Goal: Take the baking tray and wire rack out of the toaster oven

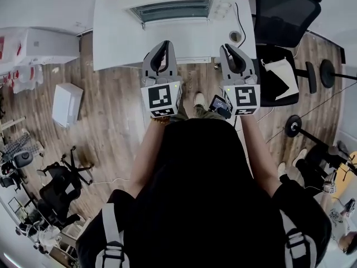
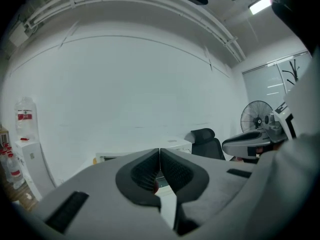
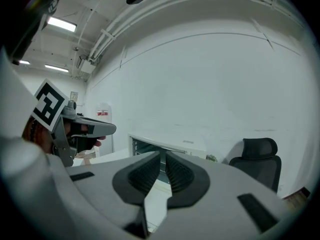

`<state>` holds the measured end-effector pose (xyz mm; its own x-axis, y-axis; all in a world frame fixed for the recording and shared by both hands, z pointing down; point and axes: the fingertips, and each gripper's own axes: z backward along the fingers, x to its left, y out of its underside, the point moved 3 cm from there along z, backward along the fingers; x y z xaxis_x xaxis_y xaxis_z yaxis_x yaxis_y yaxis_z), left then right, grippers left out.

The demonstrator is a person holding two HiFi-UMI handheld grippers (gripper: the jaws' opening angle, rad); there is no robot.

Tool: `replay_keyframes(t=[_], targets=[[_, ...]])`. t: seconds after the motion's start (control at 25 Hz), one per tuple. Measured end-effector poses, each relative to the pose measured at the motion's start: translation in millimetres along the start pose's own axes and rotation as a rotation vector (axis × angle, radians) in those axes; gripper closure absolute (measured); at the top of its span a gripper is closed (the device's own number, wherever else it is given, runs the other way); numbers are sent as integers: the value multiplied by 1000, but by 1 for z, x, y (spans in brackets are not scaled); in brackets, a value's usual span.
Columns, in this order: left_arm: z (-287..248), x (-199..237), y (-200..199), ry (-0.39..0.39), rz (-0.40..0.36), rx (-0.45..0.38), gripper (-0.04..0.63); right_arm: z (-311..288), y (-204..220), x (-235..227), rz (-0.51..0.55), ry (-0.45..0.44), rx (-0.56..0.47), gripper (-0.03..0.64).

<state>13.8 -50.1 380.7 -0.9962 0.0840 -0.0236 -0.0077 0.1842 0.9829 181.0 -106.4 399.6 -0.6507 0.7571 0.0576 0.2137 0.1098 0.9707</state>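
Note:
A white toaster oven stands at the far side of the white table, its glass front facing me. The baking tray and wire rack do not show in any view. My left gripper and right gripper hang side by side over the table's near edge, short of the oven, both shut with nothing between the jaws. In the left gripper view the left gripper points at the toaster oven. In the right gripper view the right gripper points at the oven's dark front.
A black office chair stands right of the table, with barbell weights on the wooden floor beyond it. A white box lies on the floor at the left. A small cup and a cable sit beside the oven.

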Motion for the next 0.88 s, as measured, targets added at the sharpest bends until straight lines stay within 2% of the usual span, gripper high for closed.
replay_keyframes(t=[0.48,0.88], targets=[[-31,51,24,51,-35,69,571,-59,-2,20,38,15,79,584],[-67,75,42,140,-46,101,571,-103,13,36,-4,44,172,584]])
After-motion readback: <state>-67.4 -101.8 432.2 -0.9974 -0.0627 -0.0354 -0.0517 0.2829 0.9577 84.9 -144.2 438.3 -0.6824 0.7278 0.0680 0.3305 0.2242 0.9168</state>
